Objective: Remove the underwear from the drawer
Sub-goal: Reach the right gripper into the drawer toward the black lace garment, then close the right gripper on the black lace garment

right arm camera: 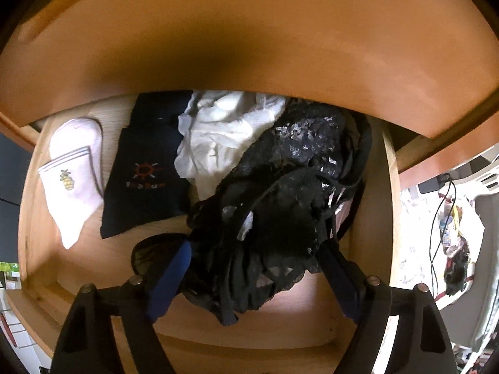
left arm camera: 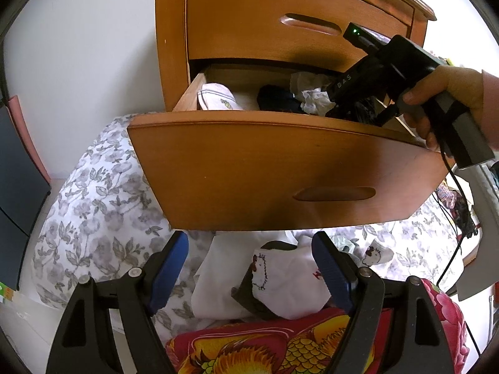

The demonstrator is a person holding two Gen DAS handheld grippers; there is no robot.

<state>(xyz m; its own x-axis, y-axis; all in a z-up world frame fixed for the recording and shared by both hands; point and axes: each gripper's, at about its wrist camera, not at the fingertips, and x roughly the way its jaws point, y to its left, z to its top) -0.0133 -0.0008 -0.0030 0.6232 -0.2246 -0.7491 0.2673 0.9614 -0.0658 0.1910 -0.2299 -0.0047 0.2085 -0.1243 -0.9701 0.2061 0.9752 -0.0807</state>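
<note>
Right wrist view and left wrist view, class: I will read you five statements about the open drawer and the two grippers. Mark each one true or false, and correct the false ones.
1. The lower drawer is pulled open. True.
2. The right gripper straddles the black lace underwear. True.
3. The left gripper is inside the drawer. False: it hangs below the drawer front, over white garments on the bed.
4. The white sock bears a red sun print. False: it shows a yellow pineapple; the sun is on the dark garment.
5. The upper drawer is open. False: it is shut.
</note>
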